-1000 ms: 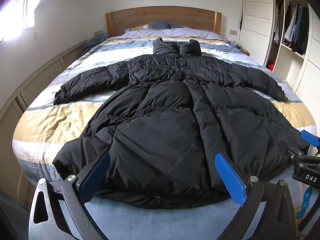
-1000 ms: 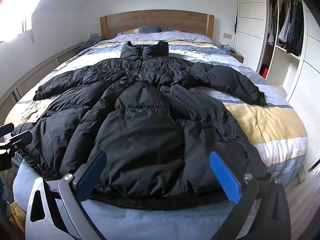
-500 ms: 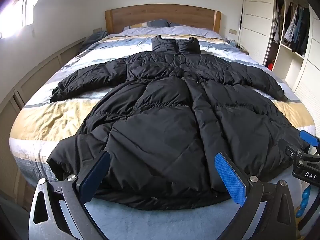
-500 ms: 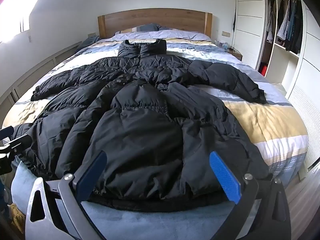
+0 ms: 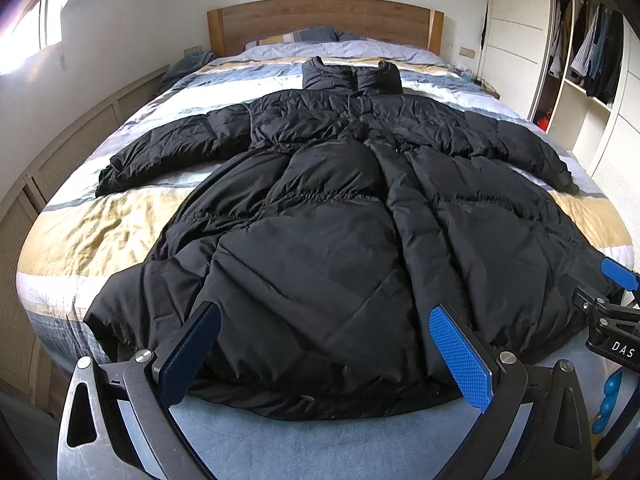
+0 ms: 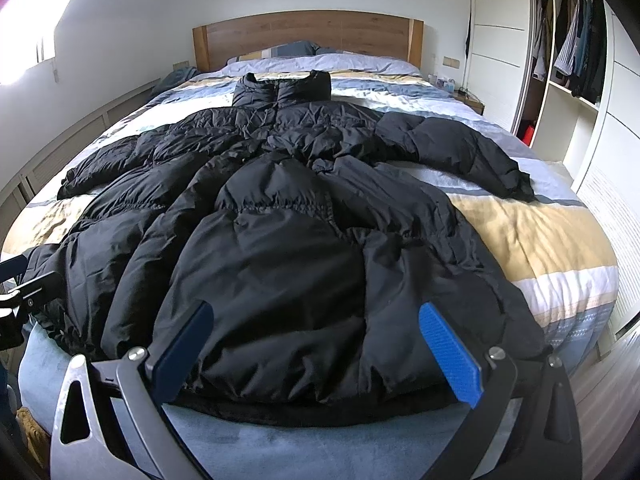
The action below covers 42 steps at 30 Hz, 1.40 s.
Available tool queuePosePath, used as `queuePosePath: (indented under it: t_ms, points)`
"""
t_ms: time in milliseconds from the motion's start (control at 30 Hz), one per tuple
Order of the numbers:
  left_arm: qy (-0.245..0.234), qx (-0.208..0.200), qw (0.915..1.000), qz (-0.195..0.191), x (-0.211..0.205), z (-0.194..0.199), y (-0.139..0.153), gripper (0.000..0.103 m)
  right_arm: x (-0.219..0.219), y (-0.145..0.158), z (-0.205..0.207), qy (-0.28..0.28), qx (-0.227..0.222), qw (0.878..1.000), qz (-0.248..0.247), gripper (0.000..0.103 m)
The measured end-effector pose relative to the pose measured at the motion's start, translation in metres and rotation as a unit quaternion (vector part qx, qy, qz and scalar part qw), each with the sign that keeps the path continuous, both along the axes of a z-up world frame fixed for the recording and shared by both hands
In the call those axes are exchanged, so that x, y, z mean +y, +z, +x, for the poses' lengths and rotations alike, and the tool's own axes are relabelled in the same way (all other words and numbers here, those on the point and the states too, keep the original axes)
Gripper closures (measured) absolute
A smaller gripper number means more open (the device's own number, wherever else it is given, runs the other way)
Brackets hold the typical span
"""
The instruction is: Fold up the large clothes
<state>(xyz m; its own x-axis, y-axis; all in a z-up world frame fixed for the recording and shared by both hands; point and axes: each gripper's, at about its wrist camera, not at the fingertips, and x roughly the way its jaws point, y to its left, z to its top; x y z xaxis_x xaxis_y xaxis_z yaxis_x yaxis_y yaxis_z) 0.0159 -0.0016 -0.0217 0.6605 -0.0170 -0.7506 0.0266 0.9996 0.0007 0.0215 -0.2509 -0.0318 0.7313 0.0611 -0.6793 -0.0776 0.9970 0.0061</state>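
A large black puffer coat lies spread flat on the bed, collar toward the headboard, both sleeves out to the sides, hem at the foot. It also fills the right wrist view. My left gripper is open and empty, just above the hem on the coat's left half. My right gripper is open and empty above the hem on the right half. The right gripper also shows at the right edge of the left wrist view; the left gripper shows at the left edge of the right wrist view.
The bed has a striped yellow, white and blue cover and a wooden headboard. A blue-grey padded edge runs along the foot. An open wardrobe with hanging clothes stands at the right. Low panelling lines the left wall.
Both grippers have shifted slightly forward and up over the hem; the view of the coat sits a little lower. Both stay open and empty. The coat has not moved.
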Motion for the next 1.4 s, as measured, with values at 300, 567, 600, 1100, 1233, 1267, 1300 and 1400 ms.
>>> queuePosePath:
  t_ms: [300, 567, 600, 1100, 1233, 1267, 1300, 1400]
  points:
    - [-0.002, 0.015, 0.9999, -0.001, -0.003, 0.005, -0.005, 0.001, -0.001, -0.004, 0.003, -0.001, 0.005, 1.0, 0.002, 0.0]
    - [-0.002, 0.026, 0.9997, -0.001, -0.004, 0.011, -0.009, 0.002, -0.002, -0.009, 0.011, 0.003, 0.017, 1.0, 0.008, 0.0]
    - [-0.003, 0.028, 0.9996, -0.001, -0.004, 0.012, -0.009, 0.002, -0.002, -0.01, 0.012, 0.002, 0.019, 1.0, 0.008, 0.0]
    - [-0.013, 0.063, 0.9979, -0.002, -0.004, 0.03, -0.021, 0.002, -0.002, -0.017, 0.029, 0.014, 0.051, 0.998, 0.017, 0.0]
    - [-0.012, 0.075, 0.9971, -0.01, 0.0, 0.036, -0.019, 0.004, 0.0, -0.012, 0.038, 0.021, 0.054, 0.998, 0.019, 0.0]
    - [-0.01, 0.076, 0.997, -0.013, 0.002, 0.038, -0.018, 0.004, 0.001, -0.009, 0.041, 0.023, 0.053, 0.998, 0.019, 0.0]
    - [-0.008, 0.075, 0.997, -0.015, 0.005, 0.041, -0.016, 0.004, 0.002, -0.008, 0.043, 0.023, 0.052, 0.998, 0.018, 0.0]
    - [0.004, 0.06, 0.998, -0.015, 0.01, 0.049, -0.006, 0.004, 0.005, -0.003, 0.05, 0.029, 0.051, 0.998, 0.012, 0.0]
